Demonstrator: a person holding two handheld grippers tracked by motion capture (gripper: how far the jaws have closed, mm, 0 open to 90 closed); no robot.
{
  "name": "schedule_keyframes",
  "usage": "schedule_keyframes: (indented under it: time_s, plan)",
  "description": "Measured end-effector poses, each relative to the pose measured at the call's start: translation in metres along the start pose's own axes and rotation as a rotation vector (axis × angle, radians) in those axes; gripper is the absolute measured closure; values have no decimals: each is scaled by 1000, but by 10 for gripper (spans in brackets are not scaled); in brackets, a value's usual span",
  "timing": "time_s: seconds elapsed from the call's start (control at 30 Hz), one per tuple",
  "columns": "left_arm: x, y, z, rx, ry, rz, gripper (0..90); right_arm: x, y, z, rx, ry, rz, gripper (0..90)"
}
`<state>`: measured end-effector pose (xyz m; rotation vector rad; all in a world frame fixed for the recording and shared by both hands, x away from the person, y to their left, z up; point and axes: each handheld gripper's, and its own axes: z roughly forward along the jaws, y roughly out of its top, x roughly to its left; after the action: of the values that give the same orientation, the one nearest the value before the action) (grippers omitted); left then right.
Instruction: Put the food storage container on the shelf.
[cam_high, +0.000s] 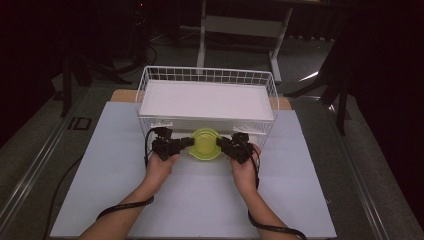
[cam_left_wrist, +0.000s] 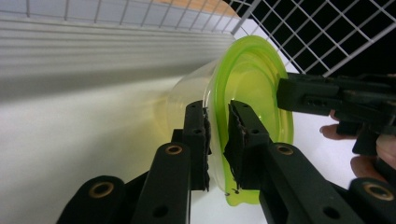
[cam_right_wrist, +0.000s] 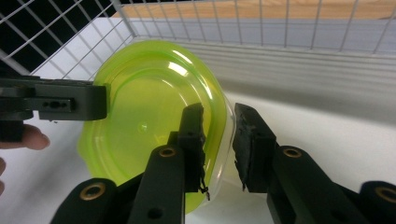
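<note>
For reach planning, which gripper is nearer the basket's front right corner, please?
Right: the right gripper sits beside that corner; the left gripper lies past the green lid.

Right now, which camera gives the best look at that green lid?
The right gripper view: the green lid faces the camera, nearly whole. The left gripper view shows it edge-on; the high view shows it small.
</note>
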<state>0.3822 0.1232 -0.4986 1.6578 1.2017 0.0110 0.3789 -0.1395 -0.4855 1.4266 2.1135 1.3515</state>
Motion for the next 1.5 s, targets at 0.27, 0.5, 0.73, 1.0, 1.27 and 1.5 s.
schedule_keyframes:
  time_s: [0.27,0.5,0.73,1.0,1.27,1.5]
  plan:
    - [5,4,5,-25,73,18,710,-1,2,9,-15,-34,7,628]
    - [6,5,9,-50,99,38,569,1,2,14,-35,-60,12,564]
    - [0,4,-1,-50,79,57,473,14,2,2,-56,-47,-60,548]
    - [1,-10,-14,-40,63,37,451,23,-7,-15,-67,-1,-56,567]
    - [0,-28,-25,-25,60,49,450,34,-24,-20,-37,31,-79,616]
    - [-6,-46,-32,17,37,69,449,36,-34,-15,8,33,-88,726]
